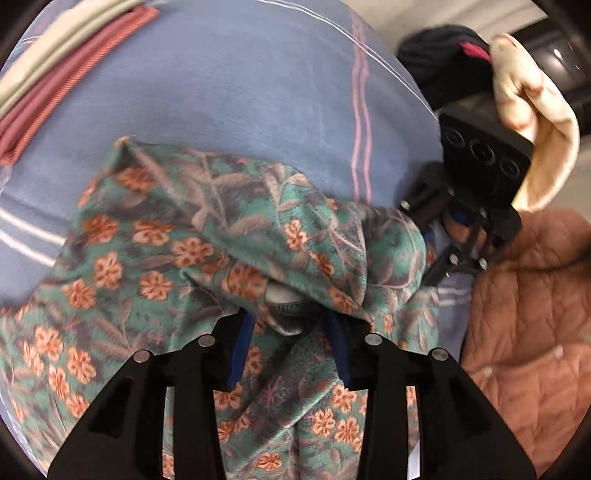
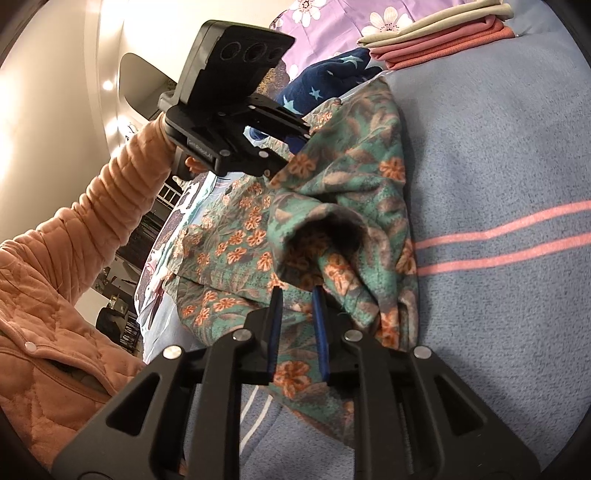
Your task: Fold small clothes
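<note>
**Floral garment mid-fold, stack waiting**

We have the garment point(image 1: 192, 236) bunched on the blue blanket point(image 1: 236, 96), just ahead of both tools, not yet flat or squared. Our left tool point(image 1: 290, 332) stands partly spread around a soft fleecy ridge; our right tool point(image 2: 297, 325) is narrowly parted over a hem, and we cannot tell if it pinches. Beyond lies a neat folded stack point(image 2: 443, 33), ribbed pink and beige.
</note>
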A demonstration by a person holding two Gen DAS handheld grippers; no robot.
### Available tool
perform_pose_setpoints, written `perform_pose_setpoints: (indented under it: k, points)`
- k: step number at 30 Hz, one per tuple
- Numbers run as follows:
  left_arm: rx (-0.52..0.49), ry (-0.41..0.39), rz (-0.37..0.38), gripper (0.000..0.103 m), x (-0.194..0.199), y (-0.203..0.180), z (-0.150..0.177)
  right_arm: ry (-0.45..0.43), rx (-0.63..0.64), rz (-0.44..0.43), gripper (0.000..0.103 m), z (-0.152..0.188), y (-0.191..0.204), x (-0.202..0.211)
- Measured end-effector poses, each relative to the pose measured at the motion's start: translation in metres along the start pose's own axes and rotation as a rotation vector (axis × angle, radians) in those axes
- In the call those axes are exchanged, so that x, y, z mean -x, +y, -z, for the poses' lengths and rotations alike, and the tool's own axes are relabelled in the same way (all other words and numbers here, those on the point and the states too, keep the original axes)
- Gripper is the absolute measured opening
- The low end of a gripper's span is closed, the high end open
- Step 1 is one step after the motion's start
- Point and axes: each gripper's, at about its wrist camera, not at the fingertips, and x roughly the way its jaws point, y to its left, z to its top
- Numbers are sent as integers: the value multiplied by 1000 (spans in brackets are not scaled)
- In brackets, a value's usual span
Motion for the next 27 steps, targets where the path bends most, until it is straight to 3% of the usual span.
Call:
perform_pose_setpoints:
  k: [4,7,9,11,13,17,19,20,22,25,27]
  points:
    - [20,54,32,40,5,18,-4,-1,4,-1,18,0,1,0]
    - [49,51,48,39,7,24,5,-1,10,-3,21,1,3,0]
    - [30,2,59,36,6,20,2,-2,15,-3,22,1,5,0]
    - [-4,-79,71,28,8,11,-5,-4,15,-6,23,1,5,-1]
    - [-17,-183,59,29,14,9,-12,-9,12,-9,23,1,5,1]
    - [106,-285,50,29,13,29,-11,-58,0,8,25,2,5,12]
    - [124,-323,-2,32,20,25,3,-94,21,61,28,1,11,22]
    - [138,-338,-50,47,26,23,11,-109,51,113,28,-2,18,28]
    - [149,-356,-159,64,42,17,27,-124,97,210,31,-9,30,36]
    - [123,-369,-277,64,62,7,56,-143,171,356,28,-37,50,46]
    - [116,-390,-340,64,67,-5,78,-128,212,439,19,-64,60,38]
